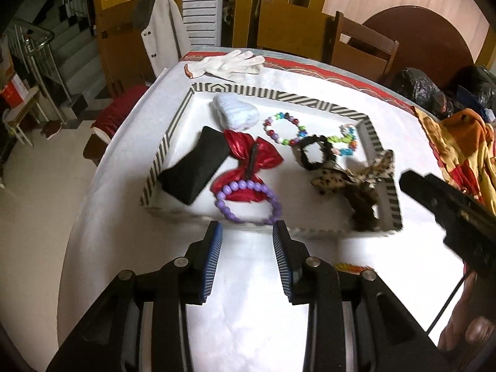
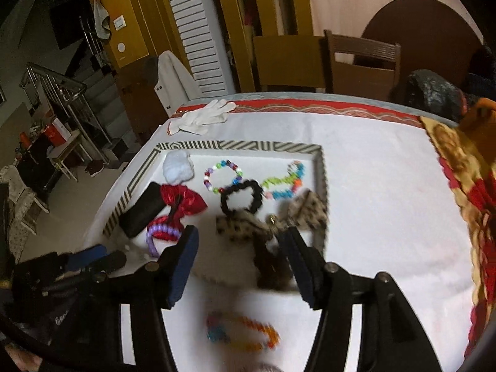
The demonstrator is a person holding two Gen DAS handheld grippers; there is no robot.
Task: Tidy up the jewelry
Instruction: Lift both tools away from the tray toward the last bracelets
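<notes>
A striped-rim tray [image 1: 173,130] [image 2: 319,161] on the white table holds a red bow [image 1: 248,158] [image 2: 186,201], a purple bead bracelet [image 1: 248,198] [image 2: 155,238], a black case [image 1: 195,167], a multicolour bead bracelet [image 1: 283,127] [image 2: 223,175], a black scrunchie [image 1: 316,152] [image 2: 241,198], a bright bead string [image 1: 347,142] [image 2: 282,183], a leopard bow [image 1: 353,179] [image 2: 272,223] and a white puff [image 1: 235,111]. My left gripper [image 1: 248,231] is open and empty just before the tray. My right gripper [image 2: 241,238] is open and empty above the tray's near edge. An orange and blue bracelet [image 2: 241,331] lies blurred on the table below it.
A white glove [image 1: 229,63] [image 2: 204,114] lies beyond the tray. A patterned orange cloth [image 1: 458,145] [image 2: 465,186] covers the right edge. Wooden chairs [image 1: 362,43] stand behind the table. The right gripper's body [image 1: 449,204] shows at the right of the left wrist view.
</notes>
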